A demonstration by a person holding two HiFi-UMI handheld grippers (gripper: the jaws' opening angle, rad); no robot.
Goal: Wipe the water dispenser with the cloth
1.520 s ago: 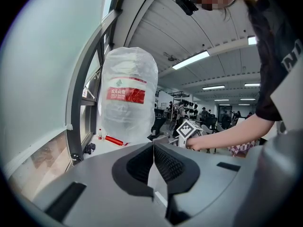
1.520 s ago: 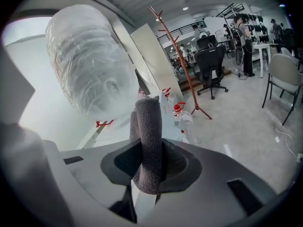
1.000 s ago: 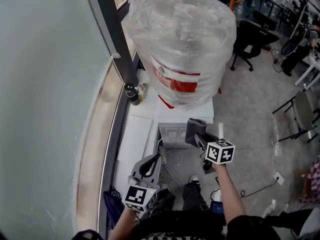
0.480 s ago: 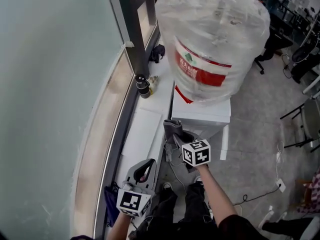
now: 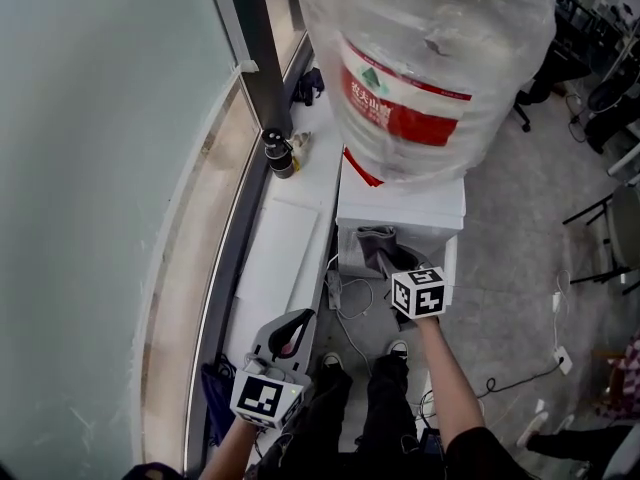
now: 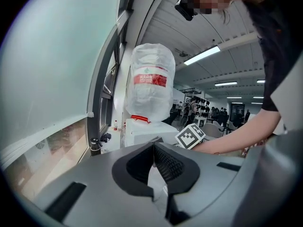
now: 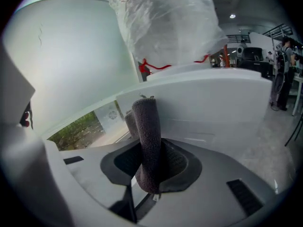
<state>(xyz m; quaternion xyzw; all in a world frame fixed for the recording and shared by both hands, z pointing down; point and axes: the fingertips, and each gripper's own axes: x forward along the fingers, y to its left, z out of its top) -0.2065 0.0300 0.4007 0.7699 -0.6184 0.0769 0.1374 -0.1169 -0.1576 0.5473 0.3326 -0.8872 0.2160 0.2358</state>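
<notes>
The white water dispenser (image 5: pixel 400 206) carries a big plastic-wrapped bottle (image 5: pixel 430 58) with a red label. My right gripper (image 5: pixel 385 258) is shut on a grey cloth (image 5: pixel 372 246), which it holds against the dispenser's front just below the top edge. In the right gripper view the cloth (image 7: pixel 147 136) stands up as a roll from between the jaws of the right gripper (image 7: pixel 150 161), close to the dispenser's white panel (image 7: pixel 213 108). My left gripper (image 5: pixel 293 323) hangs low at the left, away from the dispenser. The left gripper (image 6: pixel 152 148) is shut, with nothing in it.
A dark flask (image 5: pixel 278 155) stands on the white window ledge (image 5: pixel 285 248) left of the dispenser. Cables (image 5: pixel 345 303) lie on the floor at its foot. A blue bag (image 5: pixel 212 388) sits by the wall. Chairs and stands (image 5: pixel 610 218) are to the right.
The right gripper carried the cloth left along the dispenser's front, then partway back to the right. The left gripper stayed low at the left.
</notes>
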